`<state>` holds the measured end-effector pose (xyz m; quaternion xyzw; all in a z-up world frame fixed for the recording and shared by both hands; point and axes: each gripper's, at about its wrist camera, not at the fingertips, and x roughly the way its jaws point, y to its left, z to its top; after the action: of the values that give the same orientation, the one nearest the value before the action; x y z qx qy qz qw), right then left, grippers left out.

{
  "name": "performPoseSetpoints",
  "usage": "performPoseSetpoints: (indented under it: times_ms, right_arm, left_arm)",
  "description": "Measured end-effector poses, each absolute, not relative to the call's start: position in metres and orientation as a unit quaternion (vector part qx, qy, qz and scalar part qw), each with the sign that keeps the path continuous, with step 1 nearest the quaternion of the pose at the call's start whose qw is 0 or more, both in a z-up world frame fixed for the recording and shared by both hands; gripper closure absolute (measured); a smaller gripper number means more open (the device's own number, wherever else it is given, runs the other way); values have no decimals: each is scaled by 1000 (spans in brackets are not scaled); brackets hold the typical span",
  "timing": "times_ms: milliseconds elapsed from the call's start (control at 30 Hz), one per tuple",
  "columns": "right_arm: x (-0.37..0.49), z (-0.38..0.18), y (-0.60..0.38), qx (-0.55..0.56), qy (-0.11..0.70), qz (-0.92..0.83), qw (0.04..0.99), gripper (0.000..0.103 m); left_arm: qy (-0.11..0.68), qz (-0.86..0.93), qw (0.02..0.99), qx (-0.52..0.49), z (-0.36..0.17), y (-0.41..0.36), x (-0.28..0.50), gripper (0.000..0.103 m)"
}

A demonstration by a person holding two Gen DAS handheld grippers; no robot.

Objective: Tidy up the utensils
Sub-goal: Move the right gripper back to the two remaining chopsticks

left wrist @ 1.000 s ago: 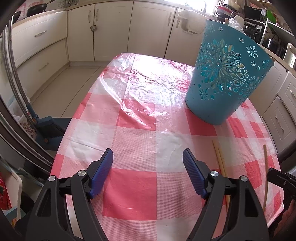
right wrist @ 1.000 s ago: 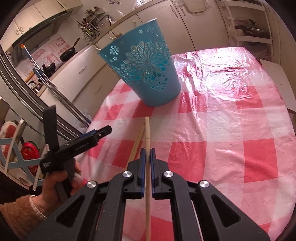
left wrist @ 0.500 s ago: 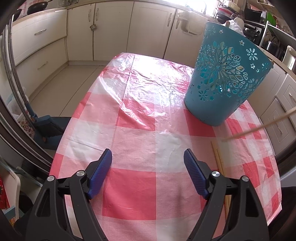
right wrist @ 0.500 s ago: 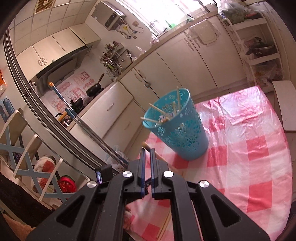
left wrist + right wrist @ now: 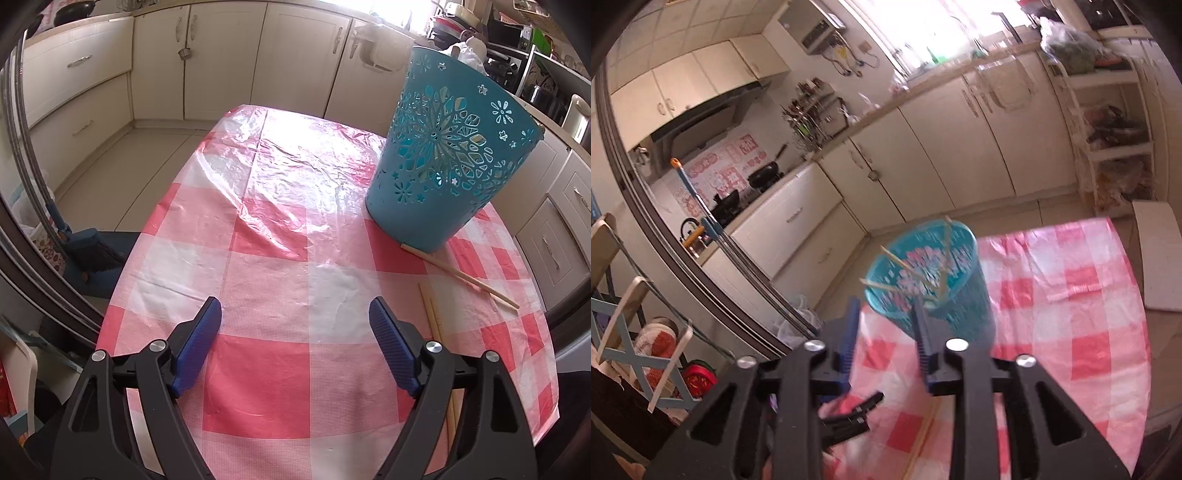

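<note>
On the tablecloth (image 5: 280, 266), three chopsticks (image 5: 460, 275), one basket (image 5: 450, 158)

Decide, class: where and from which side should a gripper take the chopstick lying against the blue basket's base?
Probably the chopstick mid-length, from above, jaws across its width. It lies flat on the tablecloth, one end at the blue basket; the middle is clear.

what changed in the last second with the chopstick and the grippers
The right gripper rose toward the bin; its jaws have just been opening, nothing between them. The chopstick it held now lies on the table against the bin's base. The left gripper stayed open, the bin unmoved.
</note>
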<state>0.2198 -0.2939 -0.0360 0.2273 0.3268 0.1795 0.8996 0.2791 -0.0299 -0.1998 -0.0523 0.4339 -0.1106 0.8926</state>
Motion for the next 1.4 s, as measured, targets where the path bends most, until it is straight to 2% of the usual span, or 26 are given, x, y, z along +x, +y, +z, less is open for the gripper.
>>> performPoseSetpoints:
  times_ms: [100,333,600,667,700,767,800,967,1133,1167,1300,1400]
  right_arm:
    - [222,-90,-286,165,408,138,887,63]
    - [255,-153,-246,-65,465,121,874,69]
    - [250,-172,-286,-111,522,139,834,68]
    - [247,-173,-300,-85,521,152,835,69]
    - [246,-172,-304,-78,524,152,835,71]
    - [245,-171,-311,-70,529,158,831,89]
    - [242,-170,-312,-65,530,166,829,89]
    - [218,-150,-303,-61,510,190,837,95]
    - [177,-84,-295,-11,457,245,855,98]
    - [172,-68,-295,-7,444,255,859,103]
    - [162,-8,-296,12,397,278,875,103]
    - [171,6,-293,-14,399,271,876,103]
  left_arm:
    - [434,-110,893,-50,-200,-30,279,24]
    - [434,-109,893,-52,-200,-30,279,24]
    - [435,-108,893,-47,-200,-32,280,23]
    - [435,-107,893,-46,-200,-32,280,23]
    - [436,-107,893,-46,-200,-32,280,23]
    - [436,-106,893,-43,-200,-33,280,23]
    - [436,-106,893,-43,-200,-33,280,23]
    - [436,-106,893,-42,-200,-33,280,23]
    - [436,-105,893,-41,-200,-33,280,23]
    - [436,-106,893,-41,-200,-33,280,23]
    - [436,-105,893,-43,-200,-33,280,23]
    - [435,-103,893,-46,-200,-32,279,23]
